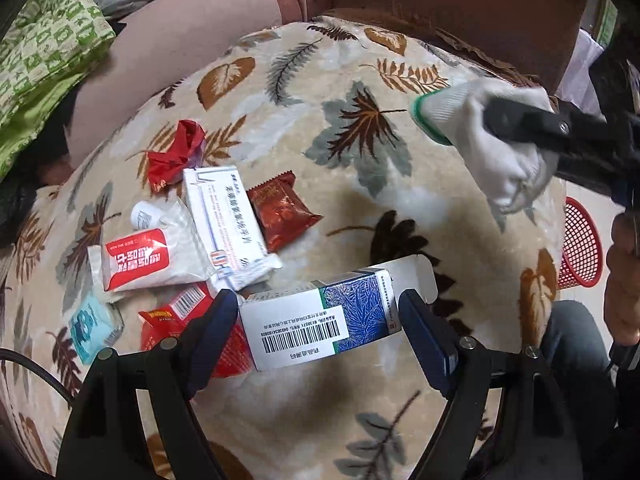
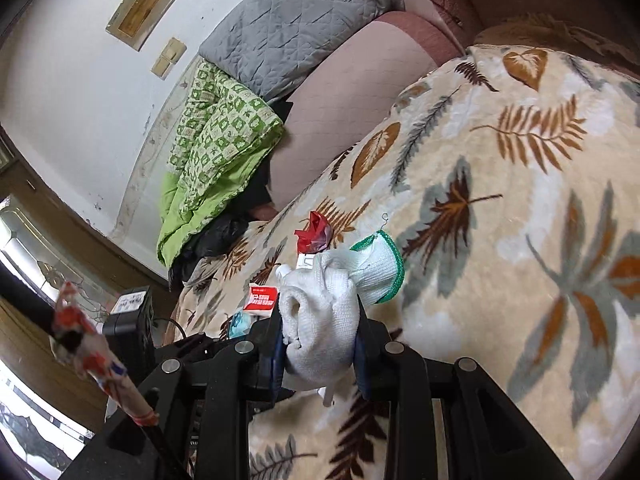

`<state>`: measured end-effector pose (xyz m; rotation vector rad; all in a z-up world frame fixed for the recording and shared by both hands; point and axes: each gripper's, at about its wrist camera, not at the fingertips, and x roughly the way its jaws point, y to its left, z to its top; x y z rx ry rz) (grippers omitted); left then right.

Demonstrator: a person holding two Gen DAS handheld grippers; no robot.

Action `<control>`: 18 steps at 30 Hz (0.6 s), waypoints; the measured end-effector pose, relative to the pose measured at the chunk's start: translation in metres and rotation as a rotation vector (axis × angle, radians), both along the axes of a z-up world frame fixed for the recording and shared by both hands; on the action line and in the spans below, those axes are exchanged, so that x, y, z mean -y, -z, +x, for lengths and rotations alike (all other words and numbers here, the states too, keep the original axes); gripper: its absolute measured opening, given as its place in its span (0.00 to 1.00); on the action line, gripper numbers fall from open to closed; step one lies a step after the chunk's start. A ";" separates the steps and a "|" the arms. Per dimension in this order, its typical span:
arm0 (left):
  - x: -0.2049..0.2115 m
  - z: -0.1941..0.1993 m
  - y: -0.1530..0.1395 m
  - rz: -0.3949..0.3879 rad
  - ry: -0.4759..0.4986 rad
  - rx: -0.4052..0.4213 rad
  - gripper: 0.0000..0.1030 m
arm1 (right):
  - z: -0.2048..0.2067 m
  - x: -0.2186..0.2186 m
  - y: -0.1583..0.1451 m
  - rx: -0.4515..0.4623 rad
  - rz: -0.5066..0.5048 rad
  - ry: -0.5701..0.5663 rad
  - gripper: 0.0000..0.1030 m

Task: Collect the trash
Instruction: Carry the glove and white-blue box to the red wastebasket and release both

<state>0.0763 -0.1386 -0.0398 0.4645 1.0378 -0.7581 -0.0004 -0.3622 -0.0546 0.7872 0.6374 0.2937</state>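
Two tools are each gripping one piece of trash above a leaf-patterned blanket (image 1: pixel 400 60). My left tool (image 1: pixel 320 322) is pinching a white and blue medicine box (image 1: pixel 320 318) by its short ends, barcode side facing up, one end flap (image 1: pixel 414 276) standing open; the box is sitting just off the near edge of the litter pile. My right tool (image 2: pixel 320 340) is clamping a bunched white knit glove (image 2: pixel 324 320) with a green-edged cuff (image 2: pixel 394 270) pointing away from the fingers; in the left wrist view the same glove (image 1: pixel 500 136) is hanging in the air at the right, well apart from the pile.

Several more pieces are lying on the blanket beside the box: a long white pill carton (image 1: pixel 228 224), a dark red foil snack packet (image 1: pixel 282 210) touching its right side, a crumpled red wrapper (image 1: pixel 176 156) behind it, a small white bottle (image 1: pixel 146 214), a red and white sachet (image 1: pixel 140 260), a red carton with a barcode (image 1: pixel 180 312) partly under my left finger, and a pale blue packet (image 1: pixel 90 328) at the left edge.

A red mesh basket (image 1: pixel 580 244) is standing on the floor past the right side of the blanket. Behind the blanket are lying a green checked quilt (image 2: pixel 212 156) and a grey quilted cushion (image 2: pixel 288 24).
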 end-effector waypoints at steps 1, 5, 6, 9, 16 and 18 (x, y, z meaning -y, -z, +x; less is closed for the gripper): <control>0.000 -0.002 0.001 -0.003 0.005 -0.028 0.79 | -0.004 0.001 0.000 0.002 0.002 -0.001 0.29; 0.001 -0.013 0.001 -0.007 0.016 -0.080 0.79 | -0.021 0.005 0.000 0.011 0.014 -0.003 0.29; 0.001 -0.017 0.000 -0.011 0.023 -0.085 0.79 | -0.025 0.006 -0.001 0.017 0.012 -0.002 0.29; 0.004 -0.022 0.001 0.000 0.017 -0.084 0.79 | -0.033 0.010 -0.002 0.026 0.013 0.008 0.29; 0.004 -0.036 -0.006 -0.030 -0.048 -0.069 0.79 | -0.057 0.015 -0.009 0.047 0.023 0.018 0.29; 0.003 -0.044 -0.015 -0.057 -0.060 -0.050 0.79 | -0.064 0.015 -0.014 0.056 0.010 0.027 0.29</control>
